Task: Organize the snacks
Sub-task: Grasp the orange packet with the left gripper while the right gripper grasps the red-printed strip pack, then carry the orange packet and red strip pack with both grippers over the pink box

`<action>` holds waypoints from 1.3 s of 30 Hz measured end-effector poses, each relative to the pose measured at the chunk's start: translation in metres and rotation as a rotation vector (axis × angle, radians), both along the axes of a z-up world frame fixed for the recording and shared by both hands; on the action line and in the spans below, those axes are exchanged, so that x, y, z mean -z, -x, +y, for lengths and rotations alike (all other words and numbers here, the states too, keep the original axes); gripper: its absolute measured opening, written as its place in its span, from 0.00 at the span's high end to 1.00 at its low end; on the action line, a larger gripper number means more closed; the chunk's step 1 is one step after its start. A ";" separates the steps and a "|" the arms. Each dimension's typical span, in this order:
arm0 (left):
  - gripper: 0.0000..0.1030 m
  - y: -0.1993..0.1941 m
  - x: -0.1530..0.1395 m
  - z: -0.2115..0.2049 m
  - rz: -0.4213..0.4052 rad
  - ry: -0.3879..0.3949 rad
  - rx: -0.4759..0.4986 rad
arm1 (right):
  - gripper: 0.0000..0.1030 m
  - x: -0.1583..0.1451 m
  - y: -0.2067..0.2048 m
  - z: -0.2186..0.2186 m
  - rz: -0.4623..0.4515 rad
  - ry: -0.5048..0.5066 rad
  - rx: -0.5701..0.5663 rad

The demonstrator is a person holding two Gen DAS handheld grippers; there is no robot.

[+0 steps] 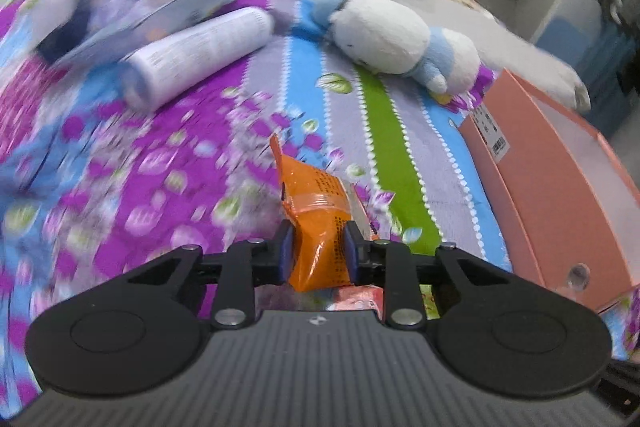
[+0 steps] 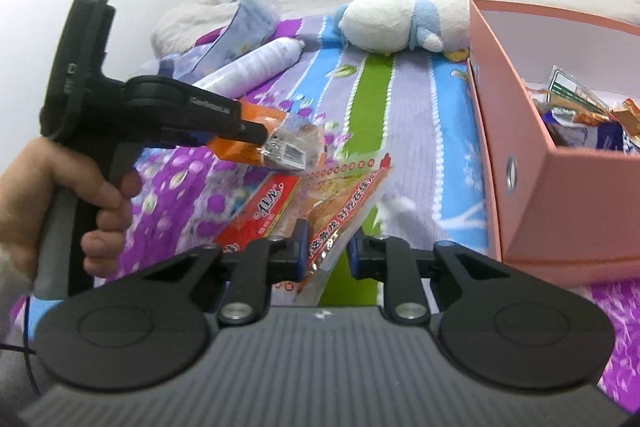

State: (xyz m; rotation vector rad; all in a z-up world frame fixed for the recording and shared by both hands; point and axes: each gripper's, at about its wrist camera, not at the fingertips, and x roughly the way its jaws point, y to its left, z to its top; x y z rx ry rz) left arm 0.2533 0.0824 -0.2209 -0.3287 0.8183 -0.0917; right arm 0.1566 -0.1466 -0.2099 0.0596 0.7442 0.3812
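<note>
The orange snack packet [image 1: 318, 227] sits pinched in the left tongs [image 1: 316, 251] above the bed [image 1: 392, 147]; the right tongs [image 2: 328, 251] grip a clear-edged snack bag [image 2: 344, 207] beside the pink box [image 2: 560, 195].

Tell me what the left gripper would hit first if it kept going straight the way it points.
Probably the floral bedspread ahead; the left gripper, shut on the orange snack packet, tilts toward it. Farther on lies the white tube. Depth is uncertain.
</note>
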 end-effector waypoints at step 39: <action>0.85 0.119 -0.090 -0.021 -0.150 0.046 -0.048 | 0.81 -0.068 0.047 -0.038 -0.127 0.097 0.090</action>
